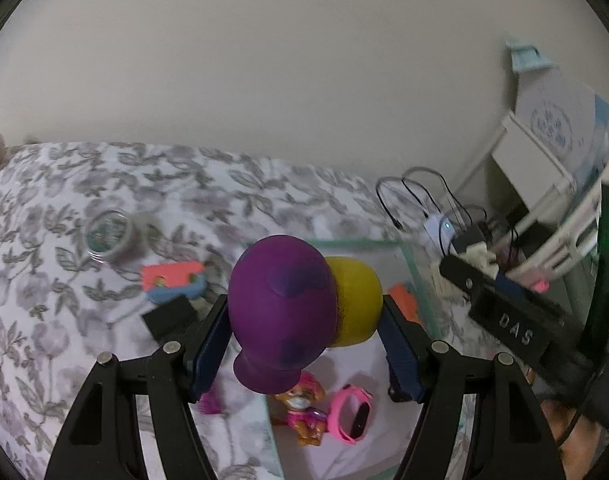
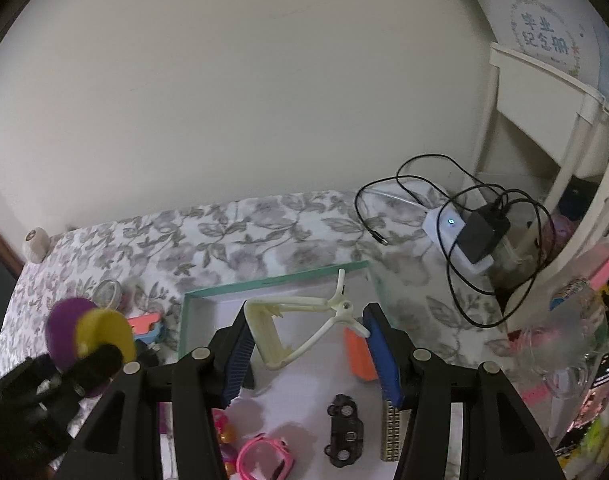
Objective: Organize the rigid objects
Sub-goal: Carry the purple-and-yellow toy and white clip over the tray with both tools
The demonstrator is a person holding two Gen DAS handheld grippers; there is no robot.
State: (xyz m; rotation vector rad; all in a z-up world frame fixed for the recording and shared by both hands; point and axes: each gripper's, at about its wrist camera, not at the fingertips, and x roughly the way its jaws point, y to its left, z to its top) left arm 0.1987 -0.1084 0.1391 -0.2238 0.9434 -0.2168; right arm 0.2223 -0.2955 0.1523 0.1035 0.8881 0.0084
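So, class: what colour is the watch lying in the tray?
Pink watch, clearest in the left wrist view.

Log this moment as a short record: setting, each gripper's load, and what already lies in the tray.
setting: floral bedsheet with a shallow green-rimmed tray
left gripper: shut on a purple and yellow rounded plastic toy
right gripper: shut on a cream plastic clamp holder
in tray: pink wristband watch, small dog figure, black toy car, orange block
outside tray: round clear jar, coral and blue toy
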